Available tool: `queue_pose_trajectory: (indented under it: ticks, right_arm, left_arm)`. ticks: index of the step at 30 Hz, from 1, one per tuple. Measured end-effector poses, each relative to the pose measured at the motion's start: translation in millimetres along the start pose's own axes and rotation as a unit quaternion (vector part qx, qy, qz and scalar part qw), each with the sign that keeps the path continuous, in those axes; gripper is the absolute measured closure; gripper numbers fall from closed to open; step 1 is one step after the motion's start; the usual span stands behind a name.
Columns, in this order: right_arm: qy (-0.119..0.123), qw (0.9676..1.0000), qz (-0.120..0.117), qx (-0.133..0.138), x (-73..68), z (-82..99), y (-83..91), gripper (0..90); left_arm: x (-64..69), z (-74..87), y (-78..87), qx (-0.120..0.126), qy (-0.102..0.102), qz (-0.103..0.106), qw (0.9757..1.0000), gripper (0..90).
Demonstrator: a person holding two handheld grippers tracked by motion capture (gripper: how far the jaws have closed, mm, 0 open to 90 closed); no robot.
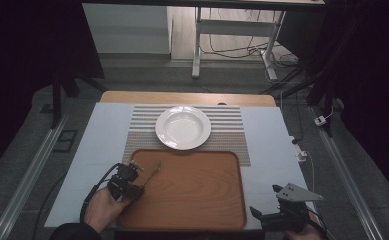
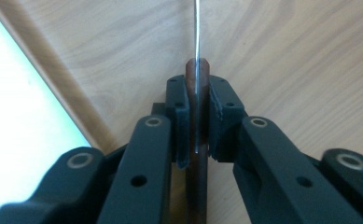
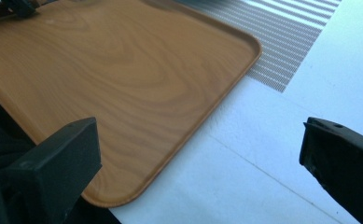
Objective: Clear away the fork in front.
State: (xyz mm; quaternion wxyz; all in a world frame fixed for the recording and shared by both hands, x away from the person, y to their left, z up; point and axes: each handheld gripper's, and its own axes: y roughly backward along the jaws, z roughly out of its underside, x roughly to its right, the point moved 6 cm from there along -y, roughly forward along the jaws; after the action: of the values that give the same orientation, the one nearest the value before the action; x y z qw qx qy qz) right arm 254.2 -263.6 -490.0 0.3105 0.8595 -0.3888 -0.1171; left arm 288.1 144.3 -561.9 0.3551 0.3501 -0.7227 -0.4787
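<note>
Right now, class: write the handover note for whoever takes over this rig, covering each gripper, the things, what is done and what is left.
Left gripper: shut on the wooden handle of a piece of cutlery, over the tray's left part.
Right gripper: open, holding nothing, off the tray's near right corner.
White plate: on the striped mat, beyond the tray, nothing on it.
Done: cutlery gripped.
Left: probably setting it down; where is unclear.

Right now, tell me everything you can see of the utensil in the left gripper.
The utensil is slim, with a reddish-brown, wood-looking handle and a thin metal spine along its edge that runs on as a narrow shank. The left gripper is shut on the handle, pads on both flat sides, the handle standing on edge. It points forward over the tray's left part. Its working end is too small to identify, and contact with the tray cannot be told.
</note>
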Motion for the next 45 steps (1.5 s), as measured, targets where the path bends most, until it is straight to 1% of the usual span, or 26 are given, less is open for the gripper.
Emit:
queue_pose_trajectory:
  ticks: [1,3,5,6,9,11,14,16,18,19,23,25,28,30,33,36,37,38,39,41,42,45]
  right_arm:
    - [0.0,1.0,-0.001,-0.002,0.0,0.5,-0.1,0.0]
    - [-0.003,1.0,-0.002,-0.004,0.2,1.3,-0.2,0.0]
    - [-0.005,1.0,0.001,-0.007,1.2,2.4,0.3,0.0]
    - [-0.007,1.0,0.0,-0.005,1.9,2.4,0.5,0.0]
    - [-0.014,0.9999,0.003,-0.006,3.8,3.2,1.3,0.0]
    - [-0.016,0.9998,0.005,-0.007,4.0,3.5,1.5,0.0]
    - [-0.017,0.9997,0.01,-0.012,4.5,4.2,1.3,0.0]
    - [-0.019,0.9997,0.01,-0.012,4.9,4.3,1.0,0.0]
    - [-0.021,0.9996,0.012,-0.014,5.2,4.4,0.7,0.0]
    - [-0.02,0.9996,0.011,-0.015,5.1,4.6,0.6,0.0]
    - [-0.017,0.9996,0.01,-0.021,4.3,4.9,-0.9,0.0]
    - [-0.014,0.9996,0.01,-0.023,4.1,5.1,-1.2,0.0]
    - [-0.015,0.9995,0.009,-0.026,4.1,5.2,-1.7,0.0]
    - [-0.014,0.9994,0.008,-0.029,4.0,5.4,-2.1,0.0]
    - [-0.012,0.9994,0.007,-0.031,3.0,5.6,-2.8,0.0]
    - [-0.008,0.9993,0.006,-0.036,2.4,5.8,-3.4,0.0]
    - [-0.007,0.9993,0.004,-0.037,2.2,5.9,-3.6,0.0]
    - [-0.007,0.9993,0.003,-0.037,1.9,5.9,-4.0,0.0]
    - [-0.006,0.9993,0.002,-0.038,1.8,6.0,-4.3,0.0]
    - [-0.006,0.9992,0.001,-0.039,1.5,6.0,-4.5,0.0]
    - [-0.006,0.9992,0.001,-0.039,1.5,6.1,-4.6,0.0]
    - [-0.005,0.9992,0.001,-0.039,1.3,6.2,-4.4,0.0]
  left_arm:
    - [-0.1,-0.1,0.0,0.001,-0.002,0.001,1.0,79.0]
    - [-0.4,-0.1,2.1,0.007,-0.002,0.011,0.9999,77.0]
    - [-1.4,-1.3,9.0,0.025,-0.009,0.023,0.9994,71.7]
    - [-2.3,-3.0,13.6,0.041,-0.012,0.026,0.9988,70.1]
    - [-5.6,-10.5,26.2,0.078,-0.023,0.026,0.9964,70.6]
    - [-7.9,-15.8,29.4,0.092,-0.033,0.024,0.995,75.2]
    - [-11.4,-23.2,28.6,0.095,-0.043,0.026,0.9942,81.8]
    - [-13.1,-28.1,27.1,0.098,-0.045,0.028,0.9938,84.9]
    - [-14.1,-32.6,25.7,0.103,-0.052,0.039,0.9926,87.0]
    - [-14.6,-34.5,24.8,0.104,-0.055,0.041,0.9922,88.6]
    - [-16.3,-42.3,19.9,0.107,-0.078,0.034,0.9906,89.1]
    - [-17.2,-46.6,17.1,0.109,-0.085,0.032,0.9899,89.2]
    - [-19.5,-53.0,11.9,0.105,-0.086,0.033,0.9901,89.3]
    - [-20.9,-56.8,7.8,0.102,-0.083,0.037,0.9906,89.3]
    - [-22.6,-61.2,1.9,0.096,-0.078,0.037,0.9916,89.3]
    - [-24.0,-64.2,-4.3,0.085,-0.073,0.029,0.9933,89.3]
    - [-23.1,-65.3,-6.2,0.081,-0.07,0.029,0.9938,89.3]
    - [-19.2,-66.5,-7.3,0.082,-0.074,0.042,0.993,89.3]
    - [-13.5,-67.7,-7.9,0.084,-0.086,0.051,0.9915,89.3]
    - [-1.7,-69.6,-10.2,0.08,-0.108,0.048,0.9898,89.3]
    - [3.1,-70.4,-10.9,0.079,-0.115,0.05,0.989,89.3]
    - [7.8,-70.9,-9.0,0.082,-0.121,0.039,0.9885,89.3]
